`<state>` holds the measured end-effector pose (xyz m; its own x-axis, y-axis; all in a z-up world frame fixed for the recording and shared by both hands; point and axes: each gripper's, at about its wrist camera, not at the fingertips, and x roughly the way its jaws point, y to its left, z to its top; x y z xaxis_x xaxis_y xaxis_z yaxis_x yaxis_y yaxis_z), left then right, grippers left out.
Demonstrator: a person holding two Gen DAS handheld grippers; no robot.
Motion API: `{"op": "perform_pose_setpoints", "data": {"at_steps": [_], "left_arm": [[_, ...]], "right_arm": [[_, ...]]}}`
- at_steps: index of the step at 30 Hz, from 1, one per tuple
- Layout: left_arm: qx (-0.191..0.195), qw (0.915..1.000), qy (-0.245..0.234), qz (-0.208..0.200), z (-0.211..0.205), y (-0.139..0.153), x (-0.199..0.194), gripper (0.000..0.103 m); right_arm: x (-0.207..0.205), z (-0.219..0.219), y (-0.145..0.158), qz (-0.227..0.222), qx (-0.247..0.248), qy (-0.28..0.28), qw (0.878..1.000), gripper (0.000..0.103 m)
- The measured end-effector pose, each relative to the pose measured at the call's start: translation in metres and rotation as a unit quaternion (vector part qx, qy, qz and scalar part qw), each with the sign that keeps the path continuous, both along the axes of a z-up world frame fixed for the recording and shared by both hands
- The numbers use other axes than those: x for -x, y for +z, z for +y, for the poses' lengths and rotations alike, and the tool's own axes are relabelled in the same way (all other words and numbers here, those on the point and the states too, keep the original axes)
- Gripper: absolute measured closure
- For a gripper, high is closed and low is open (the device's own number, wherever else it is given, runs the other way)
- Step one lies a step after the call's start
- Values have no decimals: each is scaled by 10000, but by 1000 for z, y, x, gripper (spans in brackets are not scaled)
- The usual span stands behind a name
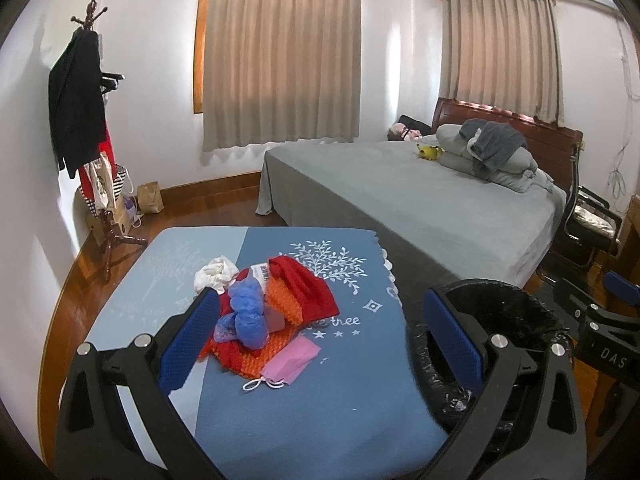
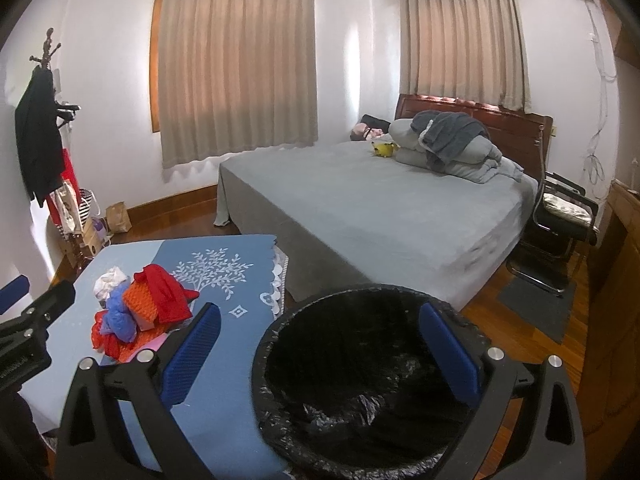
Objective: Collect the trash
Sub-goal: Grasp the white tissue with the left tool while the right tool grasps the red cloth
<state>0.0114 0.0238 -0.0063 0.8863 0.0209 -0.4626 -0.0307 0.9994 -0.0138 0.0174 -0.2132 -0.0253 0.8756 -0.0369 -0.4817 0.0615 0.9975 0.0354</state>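
A pile of trash lies on the blue tablecloth (image 1: 320, 380): a white crumpled tissue (image 1: 214, 274), a blue plastic bag (image 1: 246, 312), red and orange wrappers (image 1: 304, 292) and a pink face mask (image 1: 290, 360). The pile also shows in the right wrist view (image 2: 148, 300). A bin lined with a black bag (image 2: 360, 360) stands to the right of the table; its rim shows in the left wrist view (image 1: 520, 300). My left gripper (image 1: 320, 332) is open and empty, above the table just short of the pile. My right gripper (image 2: 320, 348) is open and empty above the bin.
A grey bed (image 2: 380, 208) with folded bedding stands behind the table and bin. A coat stand (image 1: 84, 120) with bags at its foot is at the left wall. A black chair (image 2: 560, 216) and a dark mat are at the right.
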Motion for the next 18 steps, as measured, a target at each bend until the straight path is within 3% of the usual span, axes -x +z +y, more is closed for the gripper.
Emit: {"op": "perform_pose_setpoints", "data": {"at_steps": [15, 18], "left_arm": [[-457, 9940, 980, 139, 98, -50, -58, 5], [-434, 9931, 1083, 142, 114, -57, -70, 5]], "right_arm": [[-91, 69, -43, 119, -336, 831, 9959, 6], [-117, 91, -56, 247, -408, 1027, 9936, 10]]}}
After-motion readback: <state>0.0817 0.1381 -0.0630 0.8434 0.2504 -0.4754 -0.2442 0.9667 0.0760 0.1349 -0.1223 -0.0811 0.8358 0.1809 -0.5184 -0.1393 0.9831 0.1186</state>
